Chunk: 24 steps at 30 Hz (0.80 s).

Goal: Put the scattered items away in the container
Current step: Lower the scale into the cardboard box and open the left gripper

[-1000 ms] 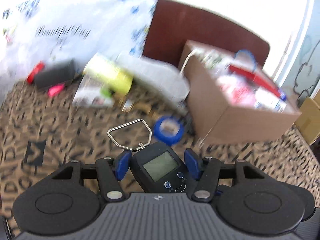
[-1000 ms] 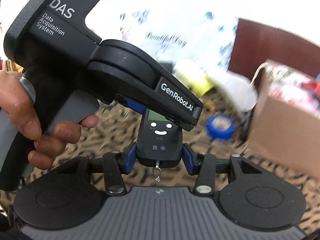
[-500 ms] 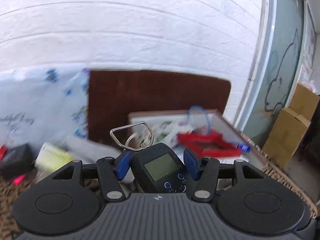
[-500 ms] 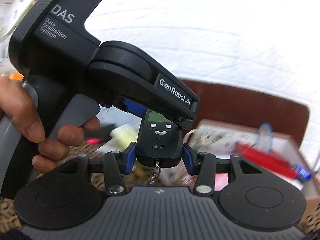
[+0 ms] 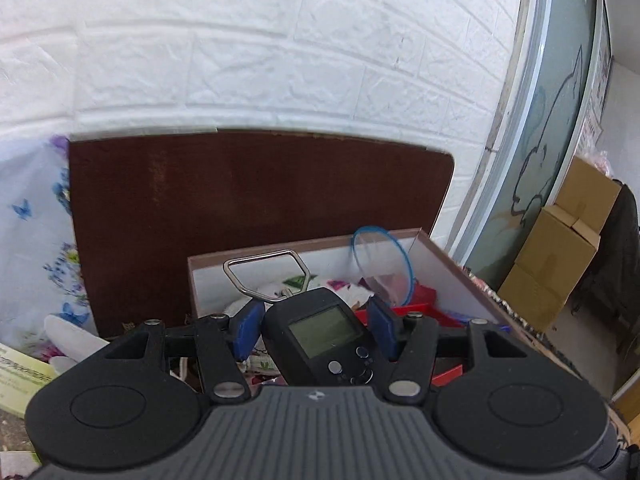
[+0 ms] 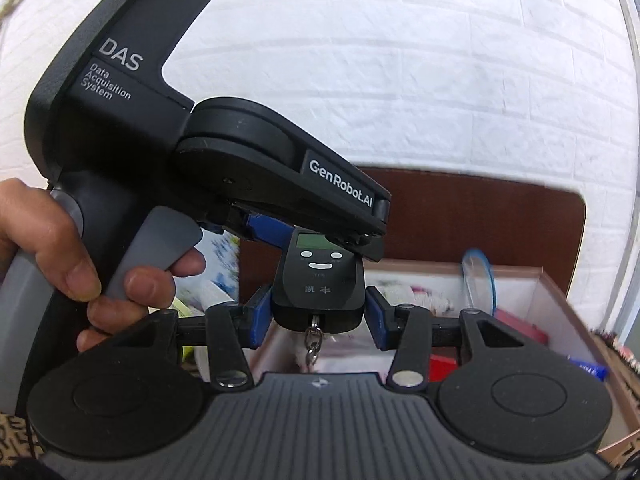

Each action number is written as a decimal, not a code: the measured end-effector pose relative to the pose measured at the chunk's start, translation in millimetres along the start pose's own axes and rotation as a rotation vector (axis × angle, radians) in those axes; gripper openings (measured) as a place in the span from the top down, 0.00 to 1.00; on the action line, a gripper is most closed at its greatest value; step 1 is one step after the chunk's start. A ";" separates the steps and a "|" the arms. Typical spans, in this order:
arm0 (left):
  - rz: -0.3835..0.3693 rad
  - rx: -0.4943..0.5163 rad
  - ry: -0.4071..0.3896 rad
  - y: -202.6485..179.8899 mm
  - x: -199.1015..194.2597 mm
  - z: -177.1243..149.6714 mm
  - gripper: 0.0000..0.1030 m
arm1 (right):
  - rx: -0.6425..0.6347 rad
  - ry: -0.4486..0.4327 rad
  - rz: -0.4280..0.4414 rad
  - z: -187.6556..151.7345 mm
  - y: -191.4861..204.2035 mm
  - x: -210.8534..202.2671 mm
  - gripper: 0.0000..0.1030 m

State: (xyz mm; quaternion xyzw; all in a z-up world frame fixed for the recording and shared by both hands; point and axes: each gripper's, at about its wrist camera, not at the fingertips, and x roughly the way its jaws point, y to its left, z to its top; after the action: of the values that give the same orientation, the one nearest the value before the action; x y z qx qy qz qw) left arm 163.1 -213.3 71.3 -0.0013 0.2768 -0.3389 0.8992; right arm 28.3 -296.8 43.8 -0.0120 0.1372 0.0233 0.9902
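I have the black handheld digital scale with the grey screen (image 5: 326, 340) pinned at both ends and hanging over the open brown cardboard box (image 5: 472, 280), which is already crowded with a red packet, white wrappers and a clear lid with a blue rim (image 5: 380, 268) standing at about one o'clock from the scale. My left gripper (image 5: 314, 330) has its blue pads about half spread and set against the screen end, though the pad at three o'clock looks barely in contact, so that hold may be lighter than I would like. My right gripper (image 6: 316, 316), narrower, clamps the bottom end where the short metal chain (image 6: 311, 346) dangles at six o'clock. The silver wire hanging loop (image 5: 266, 276) sticks up at eleven o'clock in the left view. My worry is the release: if one side lets go first, the scale swings on the other pair of pads and could strike the box wall or tip out over the rim onto the patterned cloth (image 6: 12, 432). The loop or chain could also snag the upright lid and drag it out as I pull back. The right view is smeared around the box, so I cannot judge how much clearance lies under the scale; dropping it from height onto that pile might knock something else out.
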 end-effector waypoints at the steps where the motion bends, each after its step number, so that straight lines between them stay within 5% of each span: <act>1: -0.003 -0.004 0.010 1.9 7.8 -2.7 0.43 | 0.003 0.017 -0.006 -4.9 -1.8 5.5 0.54; 4: -0.022 -0.019 0.071 8.3 32.6 -11.8 0.42 | 0.008 0.079 -0.019 -5.9 -10.1 39.9 0.54; 7: -0.024 -0.013 0.117 10.9 47.2 -19.8 0.30 | -0.012 0.146 -0.029 -16.8 -12.5 54.6 0.54; 13: -0.027 0.004 0.091 16.1 47.1 -24.1 0.25 | -0.063 0.130 -0.002 -22.0 -6.9 71.2 0.50; 16: -0.016 -0.003 0.079 19.3 42.5 -25.0 0.12 | -0.057 0.127 0.004 -21.5 -3.2 74.0 0.46; 24: -0.012 -0.017 0.019 17.5 9.9 -28.9 0.07 | -0.033 0.091 -0.016 -24.2 8.2 55.6 0.29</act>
State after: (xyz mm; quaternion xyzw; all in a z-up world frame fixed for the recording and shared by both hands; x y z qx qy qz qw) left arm 165.4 -200.5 38.5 -0.0075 0.2884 -0.3419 0.8943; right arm 74.7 -286.9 5.2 -0.0305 0.1816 0.0170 0.9828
